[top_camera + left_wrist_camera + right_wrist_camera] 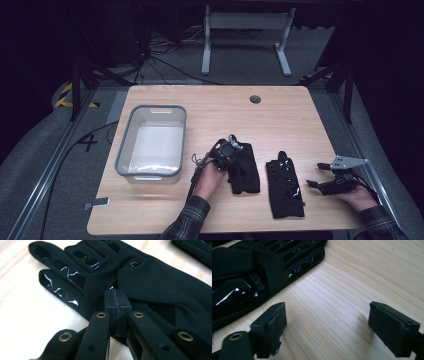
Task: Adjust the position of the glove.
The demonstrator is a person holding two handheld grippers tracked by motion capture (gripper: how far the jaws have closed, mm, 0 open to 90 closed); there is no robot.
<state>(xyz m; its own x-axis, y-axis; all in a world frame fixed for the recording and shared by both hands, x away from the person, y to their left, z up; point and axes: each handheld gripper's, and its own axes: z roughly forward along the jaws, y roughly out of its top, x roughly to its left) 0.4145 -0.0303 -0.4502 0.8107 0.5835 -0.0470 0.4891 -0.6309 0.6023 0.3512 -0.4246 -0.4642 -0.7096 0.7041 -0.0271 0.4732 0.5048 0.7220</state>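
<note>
Two black gloves with glossy grip print lie on the wooden table [210,110]. The left glove [245,172] [155,277] is crumpled, with a flap folded over it. My left gripper [231,150] [116,293] is at its left edge with the pads pressed together, and the cloth puckers toward their tips. The right glove [285,187] [242,277] lies flat, fingers pointing away. To its right, just above the bare wood, my right gripper [315,175] [332,325] stands open with nothing between its pads.
A grey-rimmed white bin [125,150] sits empty at the table's left. A cable hole [255,99] is near the far edge. The other glove's edge [195,250] shows at the top right of the left gripper view. A small grey tag [97,203] lies at the front left corner.
</note>
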